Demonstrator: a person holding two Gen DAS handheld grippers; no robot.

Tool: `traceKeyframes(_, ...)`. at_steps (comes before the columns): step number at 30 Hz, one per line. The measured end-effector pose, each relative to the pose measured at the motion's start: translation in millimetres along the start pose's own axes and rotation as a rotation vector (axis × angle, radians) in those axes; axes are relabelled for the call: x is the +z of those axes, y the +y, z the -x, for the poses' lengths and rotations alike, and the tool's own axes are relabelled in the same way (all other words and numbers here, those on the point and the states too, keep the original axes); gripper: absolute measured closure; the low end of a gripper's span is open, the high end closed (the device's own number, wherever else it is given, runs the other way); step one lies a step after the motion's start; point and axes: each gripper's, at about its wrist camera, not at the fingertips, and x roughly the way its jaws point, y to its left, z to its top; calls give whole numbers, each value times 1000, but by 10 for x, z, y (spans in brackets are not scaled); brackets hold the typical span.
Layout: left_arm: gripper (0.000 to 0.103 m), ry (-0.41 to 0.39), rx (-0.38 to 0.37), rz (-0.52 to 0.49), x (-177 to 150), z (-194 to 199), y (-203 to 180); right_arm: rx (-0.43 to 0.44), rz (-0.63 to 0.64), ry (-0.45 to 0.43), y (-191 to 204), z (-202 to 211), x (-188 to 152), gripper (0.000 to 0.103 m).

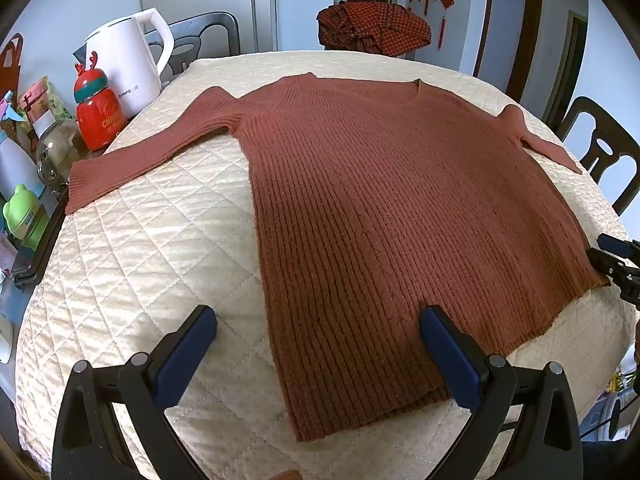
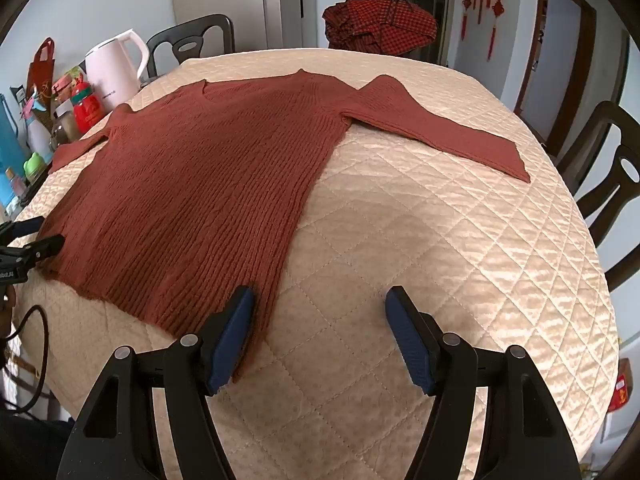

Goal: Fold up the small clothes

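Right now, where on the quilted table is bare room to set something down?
Bare quilt lies between the sweater body and its right sleeve, and below the left sleeve. The table's left edge is crowded: kettle, red jar, bottles.

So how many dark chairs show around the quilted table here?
3: one dark chair behind the white kettle, two more dark chairs on the right side. Others may be hidden behind the checked red cloth pile.

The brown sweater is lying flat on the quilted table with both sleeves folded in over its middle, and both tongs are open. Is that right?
Not quite. The sweater lies flat, but both sleeves are spread out to the sides, not folded in; both wrist views show this. The left tongs and right tongs are open.
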Motion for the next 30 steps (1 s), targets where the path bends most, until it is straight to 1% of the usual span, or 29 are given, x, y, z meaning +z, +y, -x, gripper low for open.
traceKeyframes(30,0,10,-1,5,1,-12,22,-1,0,1,-7,2,2,34)
